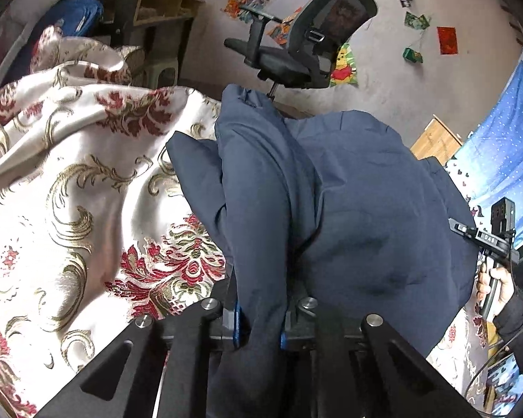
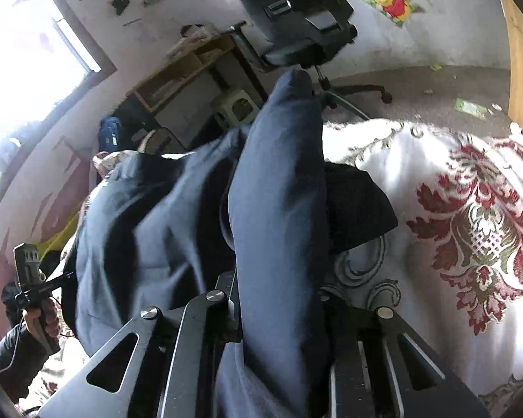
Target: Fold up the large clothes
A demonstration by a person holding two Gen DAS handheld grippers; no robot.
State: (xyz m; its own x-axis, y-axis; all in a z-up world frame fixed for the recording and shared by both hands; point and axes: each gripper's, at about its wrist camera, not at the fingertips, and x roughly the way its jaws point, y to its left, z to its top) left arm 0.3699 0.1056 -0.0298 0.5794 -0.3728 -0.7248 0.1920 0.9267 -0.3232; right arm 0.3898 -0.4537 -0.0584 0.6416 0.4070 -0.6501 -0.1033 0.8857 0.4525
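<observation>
- While both grippers pinch it, the navy padded jacket [image 1: 348, 209] hangs between them above the floral bedspread [image 1: 69, 191].
- Fingers of the left gripper [image 1: 259, 327] are pressed onto a thick fold of jacket that rises straight ahead of them.
- Fingers of the right gripper [image 2: 279, 317] clamp a similar puffy fold; the rest drapes off to their left.
- Judged by its look, the jacket is soft, bulky, fairly light and slightly slick; gripping seams or hem edges would likely hold better than padding.
</observation>
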